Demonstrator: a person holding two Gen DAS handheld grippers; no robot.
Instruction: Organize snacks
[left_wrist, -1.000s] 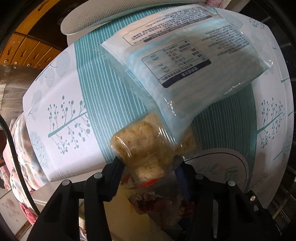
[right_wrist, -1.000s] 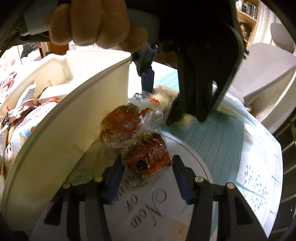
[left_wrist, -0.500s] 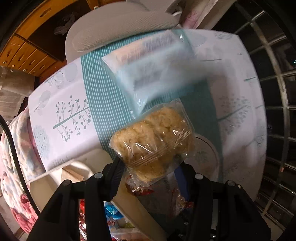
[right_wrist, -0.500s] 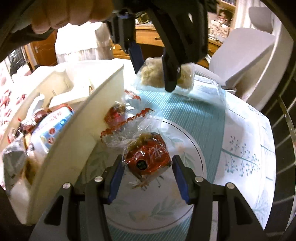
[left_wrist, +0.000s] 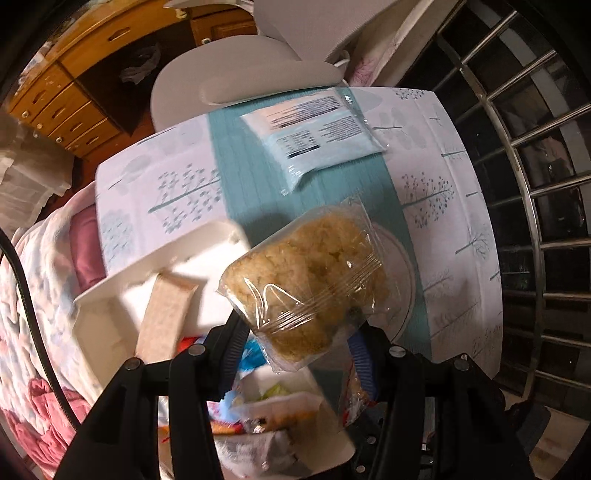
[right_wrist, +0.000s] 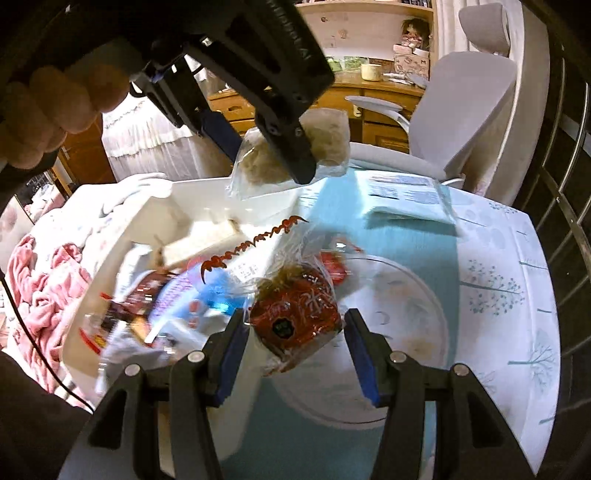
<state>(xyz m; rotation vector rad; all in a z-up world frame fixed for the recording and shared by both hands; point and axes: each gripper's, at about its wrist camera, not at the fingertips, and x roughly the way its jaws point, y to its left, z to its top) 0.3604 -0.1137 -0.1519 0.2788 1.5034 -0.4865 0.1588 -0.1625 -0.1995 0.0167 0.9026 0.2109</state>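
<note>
My left gripper (left_wrist: 295, 336) is shut on a clear-wrapped pale crumbly cake (left_wrist: 306, 284), held high and pointing straight down over the edge of a white box (left_wrist: 122, 280). In the right wrist view that left gripper (right_wrist: 258, 155) hangs at the top with the pale cake (right_wrist: 328, 140) between its fingers, and a hand (right_wrist: 48, 110) grips its handle. My right gripper (right_wrist: 295, 325) is shut on a red-wrapped snack (right_wrist: 295, 314) in a clear bag with a red crimped edge. It hovers between the white box (right_wrist: 192, 192) and a glass plate (right_wrist: 406, 295).
The white box holds several packaged snacks (right_wrist: 173, 299). A flat light-blue pack (left_wrist: 317, 140) lies on the teal striped tablecloth (left_wrist: 236, 177) at the far side. A grey office chair (right_wrist: 461, 110) stands behind the table, pink bedding (right_wrist: 48, 288) to the left, metal bars (left_wrist: 524, 206) to the right.
Both grippers have risen off the table with their snacks. The table has shrunk away in both views, and the white box has come in under the left gripper.
</note>
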